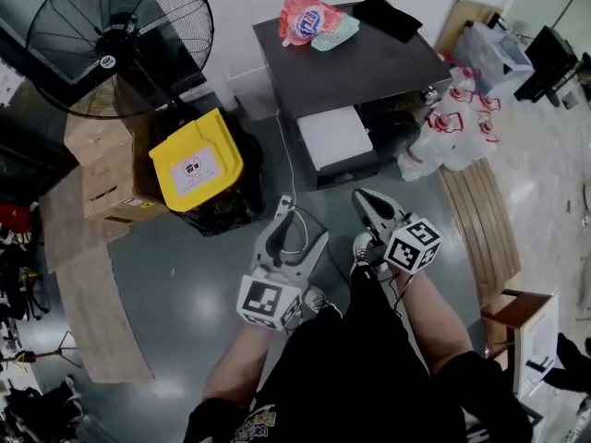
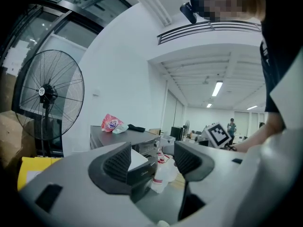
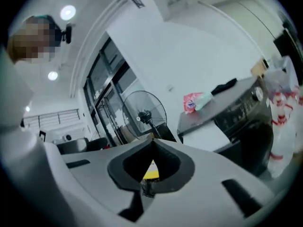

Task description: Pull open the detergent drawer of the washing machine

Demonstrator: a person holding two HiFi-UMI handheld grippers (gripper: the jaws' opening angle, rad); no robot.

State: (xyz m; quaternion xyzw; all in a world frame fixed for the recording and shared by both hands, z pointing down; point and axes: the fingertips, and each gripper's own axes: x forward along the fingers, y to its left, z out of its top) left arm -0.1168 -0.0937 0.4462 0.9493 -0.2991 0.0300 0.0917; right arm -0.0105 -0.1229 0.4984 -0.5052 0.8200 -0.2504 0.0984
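Distance is the main concern: both tools hang close to the person's body, well apart from the washing machine (image 1: 360, 67), which stands across a stretch of grey floor. The left tool (image 1: 300, 229) has its jaws spread with nothing between the pads; only the machine's front shows through the gap. The right tool (image 1: 369, 206) is closed tight on nothing.

A white slab (image 1: 334, 138) juts from the machine's front below the dark top. It looks like the detergent drawer, already standing out of its slot, though the views do not show this for certain. If it is the drawer, another tug could pull it off its stop or out of the housing altogether. If it still needs pulling, the closed right tool could only nudge the front and push it back in, so the open left tool seems better placed to take hold.

A thin white cable (image 1: 288, 169) trails across the floor between the person and the machine and could snag a foot during a step forward. Clear plastic bottles (image 1: 452, 132) crowd the machine's right side, and a wide swing of the right tool could topple them.
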